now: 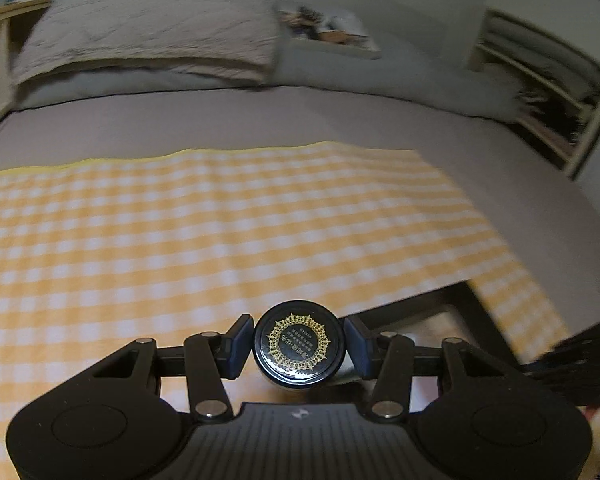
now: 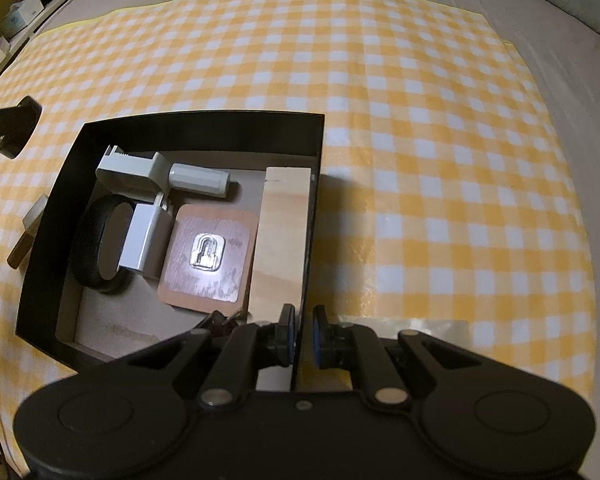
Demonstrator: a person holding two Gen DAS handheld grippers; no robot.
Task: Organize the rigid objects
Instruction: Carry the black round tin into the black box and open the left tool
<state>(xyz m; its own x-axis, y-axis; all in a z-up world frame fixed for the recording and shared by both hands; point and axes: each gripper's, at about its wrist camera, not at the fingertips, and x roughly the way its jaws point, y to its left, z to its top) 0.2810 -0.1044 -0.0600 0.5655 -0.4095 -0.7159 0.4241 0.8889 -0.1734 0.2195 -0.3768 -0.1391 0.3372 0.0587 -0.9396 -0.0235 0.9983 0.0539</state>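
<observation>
My left gripper (image 1: 299,338) is shut on a small round black jar (image 1: 299,344) with a gold ornament on its lid, held above the yellow checked cloth (image 1: 220,232). A black open box (image 2: 204,124) lies on the cloth. Inside it are a wooden block (image 2: 280,240), a brown square pad with a metal hook (image 2: 208,256), a white adapter (image 2: 144,240), a black round wheel (image 2: 96,244) and a white and grey tool (image 2: 160,172). My right gripper (image 2: 302,338) is shut on the box's right wall near its front corner. The box's corner (image 1: 460,304) shows beside the jar.
The cloth covers a grey bed (image 1: 260,120) with a pillow (image 1: 148,32) and a picture book (image 1: 328,28) at its far end. Shelves (image 1: 540,80) stand at the right. A small brown and pale object (image 2: 28,232) lies just outside the box's left wall. A dark part (image 2: 18,128) juts in at the left edge.
</observation>
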